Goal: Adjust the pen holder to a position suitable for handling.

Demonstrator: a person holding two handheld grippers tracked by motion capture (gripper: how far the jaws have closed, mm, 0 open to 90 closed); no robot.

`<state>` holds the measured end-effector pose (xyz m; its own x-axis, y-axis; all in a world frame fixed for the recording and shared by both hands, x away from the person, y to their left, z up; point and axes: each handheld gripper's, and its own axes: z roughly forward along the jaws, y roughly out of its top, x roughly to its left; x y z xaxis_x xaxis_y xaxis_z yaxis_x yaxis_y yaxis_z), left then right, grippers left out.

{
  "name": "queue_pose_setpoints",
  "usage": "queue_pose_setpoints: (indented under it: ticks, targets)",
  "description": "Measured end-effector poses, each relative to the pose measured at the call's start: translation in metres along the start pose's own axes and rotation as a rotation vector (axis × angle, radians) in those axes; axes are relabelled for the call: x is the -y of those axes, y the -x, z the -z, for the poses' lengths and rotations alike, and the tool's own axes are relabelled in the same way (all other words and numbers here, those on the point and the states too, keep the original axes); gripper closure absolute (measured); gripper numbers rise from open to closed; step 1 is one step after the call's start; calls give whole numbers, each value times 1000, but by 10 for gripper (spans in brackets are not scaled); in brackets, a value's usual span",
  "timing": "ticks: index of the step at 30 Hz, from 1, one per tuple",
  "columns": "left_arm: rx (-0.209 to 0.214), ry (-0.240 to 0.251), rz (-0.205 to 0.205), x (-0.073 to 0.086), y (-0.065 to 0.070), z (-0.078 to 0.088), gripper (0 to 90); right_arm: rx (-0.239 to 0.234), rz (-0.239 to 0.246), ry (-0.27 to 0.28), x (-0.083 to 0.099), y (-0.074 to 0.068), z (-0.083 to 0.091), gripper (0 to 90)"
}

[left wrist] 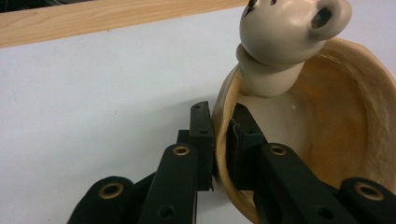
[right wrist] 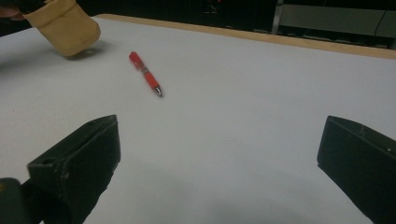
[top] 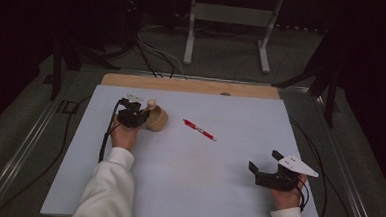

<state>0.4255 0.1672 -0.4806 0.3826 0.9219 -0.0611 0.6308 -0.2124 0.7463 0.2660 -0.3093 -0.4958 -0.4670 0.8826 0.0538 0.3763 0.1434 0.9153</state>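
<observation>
Two things lie on the pale table (top: 187, 188), and the bowl is the landmark here. Largest after the table is that tan bowl (top: 157, 119), sitting toward the far left corner, tipped so its opening faces the left gripper (top: 139, 116). That gripper's jaws are clamped tight on the bowl's rim, one pad outside the wall and one inside, just below a small cream animal figure (left wrist: 285, 42) that perches on the rim. Off to the right of the bowl, a little apart from it, lies a red pen (top: 199, 130), untouched. Well away from the bowl, near the table's front right corner, the right gripper (top: 264, 166) rests with its jaws spread wide and nothing between them. By my reading, the grasp on the bowl is made; lifting or moving it, and anything involving the pen, is yet to come.
</observation>
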Motion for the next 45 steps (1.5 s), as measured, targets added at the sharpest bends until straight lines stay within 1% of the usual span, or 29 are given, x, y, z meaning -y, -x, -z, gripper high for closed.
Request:
queue_pose_setpoints:
  ticks: [4,8,12,17,20,24,29,34,40,45]
  targets:
    - [12,1,-17,0,4,5,828,0,0,0,0,0,0,0]
    - [26,-5,-25,1,8,8,828,0,0,0,0,0,0,0]
    - [54,1,-27,4,12,11,828,0,-1,1,0,0,0,0]
    - [73,-10,-58,6,19,15,827,-2,3,-2,0,-1,0,0]
    - [86,-12,-76,7,25,17,827,-1,-2,-1,0,-1,0,0]
    - [109,-3,-90,8,32,22,827,-2,0,-1,0,-1,0,0]
    - [122,-7,-119,11,41,26,827,-6,4,-2,0,-2,-1,0]
    - [141,-19,-138,16,48,30,827,-4,4,0,0,-2,-1,0]
    - [151,-42,-169,20,58,33,826,-6,3,-1,0,-3,-1,0]
    - [159,-63,-188,24,66,33,825,-6,2,-2,0,-3,-1,0]
